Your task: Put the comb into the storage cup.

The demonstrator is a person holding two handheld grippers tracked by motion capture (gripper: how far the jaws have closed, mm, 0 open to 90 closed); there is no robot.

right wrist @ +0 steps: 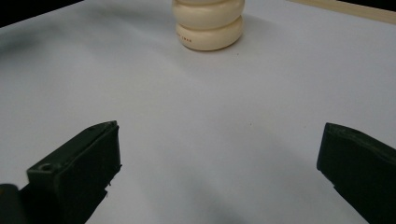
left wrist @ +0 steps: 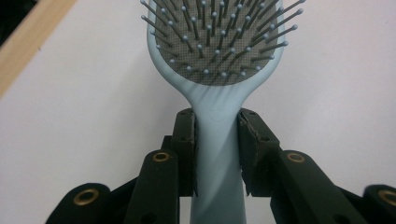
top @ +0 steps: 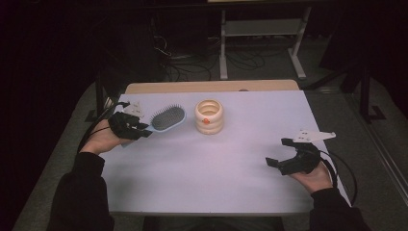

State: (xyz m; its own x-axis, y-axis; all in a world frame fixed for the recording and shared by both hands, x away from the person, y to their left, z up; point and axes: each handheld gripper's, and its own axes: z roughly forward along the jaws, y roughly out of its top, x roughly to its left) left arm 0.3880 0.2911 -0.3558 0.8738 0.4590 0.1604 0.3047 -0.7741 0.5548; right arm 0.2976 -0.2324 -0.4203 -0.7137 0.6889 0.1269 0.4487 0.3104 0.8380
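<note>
My left gripper [top: 143, 130] [left wrist: 217, 154] is shut on the handle of a light blue hairbrush [top: 166, 119] [left wrist: 219, 70]. The brush is held above the table at the left, bristles up, head pointing toward a cream ribbed cup [top: 209, 116] [right wrist: 208, 23]. That cup stands upright at the table's middle back, with an orange spot on its side. At the right near the front, my right gripper [top: 276, 152] [right wrist: 219, 172] stands open with nothing between its jaws, pointing toward the cup.
The white table [top: 216, 173] has a wooden strip [top: 211, 86] along its far edge. Behind it stand a white stand's legs [top: 260, 43] and loose cables [top: 192, 67] on the dark floor.
</note>
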